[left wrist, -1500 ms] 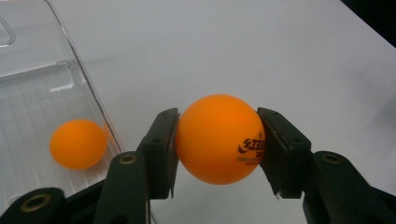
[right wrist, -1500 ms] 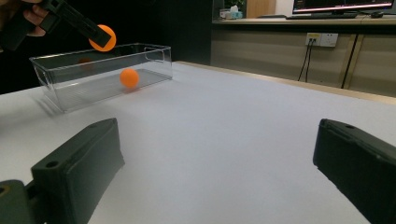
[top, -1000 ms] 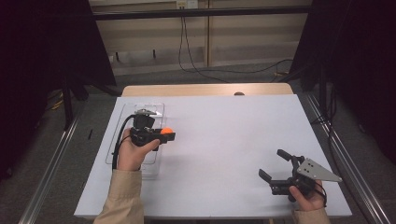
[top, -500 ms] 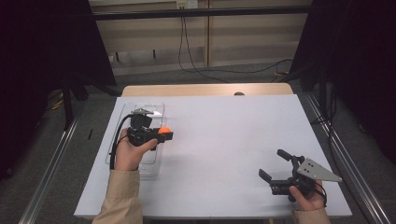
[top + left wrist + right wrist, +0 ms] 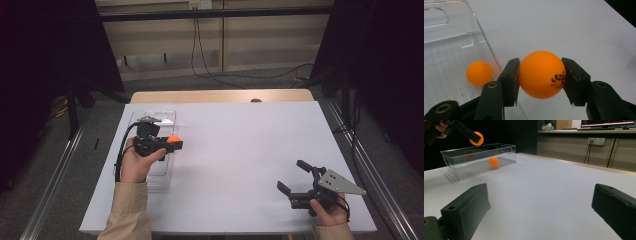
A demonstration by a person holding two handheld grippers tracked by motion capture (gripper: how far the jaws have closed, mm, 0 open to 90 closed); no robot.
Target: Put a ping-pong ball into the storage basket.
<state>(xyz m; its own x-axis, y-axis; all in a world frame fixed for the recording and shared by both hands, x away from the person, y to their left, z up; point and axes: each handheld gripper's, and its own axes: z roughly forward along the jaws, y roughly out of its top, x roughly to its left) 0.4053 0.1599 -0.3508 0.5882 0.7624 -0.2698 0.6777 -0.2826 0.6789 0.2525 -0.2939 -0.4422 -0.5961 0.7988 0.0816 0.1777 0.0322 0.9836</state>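
We have an orange table-tennis ball with black print (image 5: 541, 74) clamped between the two black jaws of the left gripper (image 5: 541, 77), held in the air just at the near edge of the clear plastic rectangular bin (image 5: 454, 50), at the left of the white table (image 5: 240, 150). A second, plain orange ball (image 5: 479, 73) already lies on the bin's floor, so we judge one ball delivered and this one about to follow; what is left is to bring it over the opening and let go. Our right gripper (image 5: 296, 180) rests well apart near the table's right front corner, its jaws spread wide and holding nothing.
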